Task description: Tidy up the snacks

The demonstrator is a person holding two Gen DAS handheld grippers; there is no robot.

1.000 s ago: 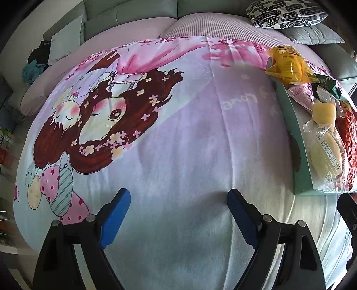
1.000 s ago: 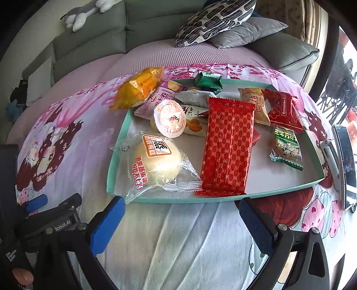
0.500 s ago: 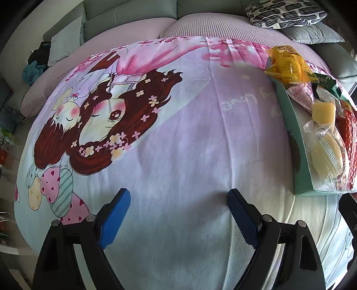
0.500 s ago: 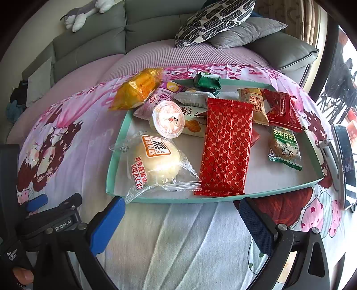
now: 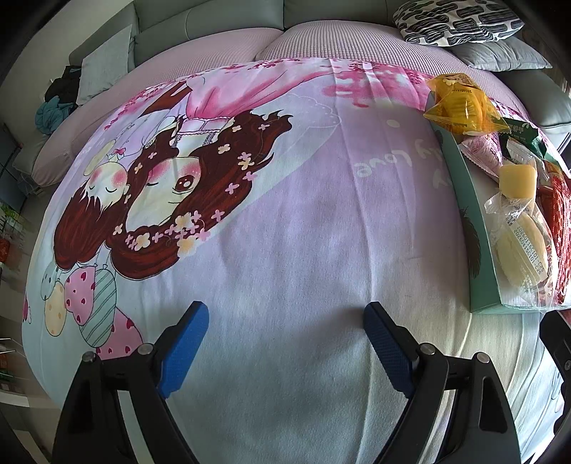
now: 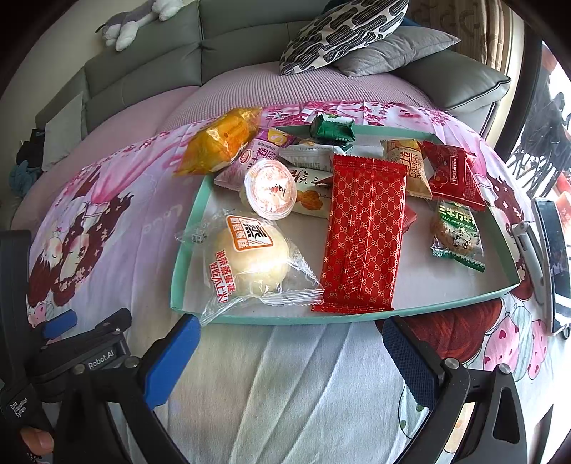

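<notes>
Left jaws: my left gripper [image 5: 282,342] hangs over bare cloth, its blue pads spread wide with nothing between them.
Right jaws: my right gripper [image 6: 289,349] stands just as wide apart and empty, poised just short of the near rim of the tray [image 6: 285,318].
Beneath both: a pink cartoon-print blanket [image 5: 285,228] covers the whole work surface.
Tray: a shallow teal box lid, white inside, lying flat on the blanket; in the left wrist view it sits well off to the right.
Nearest snack: a clear-wrapped steamed cake [image 6: 249,260] fills the tray's near left corner, its wrapper spilling over the rim towards my right gripper's left pad.
Beside it: a long red patterned packet [image 6: 364,232] lies lengthwise down the middle of the tray, its near end reaching the front rim.
Further in: a sealed jelly cup [image 6: 270,188] rests on other wrappers behind the cake; a green-and-white biscuit pack [image 6: 456,232] lies alone to the right; a small red packet [image 6: 453,175] and a green wrapped sweet [image 6: 332,127] sit at the back.
Over the edge: an orange bag [image 6: 223,139] lies across the tray's far left corner, partly on the blanket.
Flank: a phone on a stand [image 6: 551,264] stands right of the tray.
Backdrop: a grey-green sofa [image 6: 142,67] with a black-and-white patterned cushion [image 6: 342,32].
</notes>
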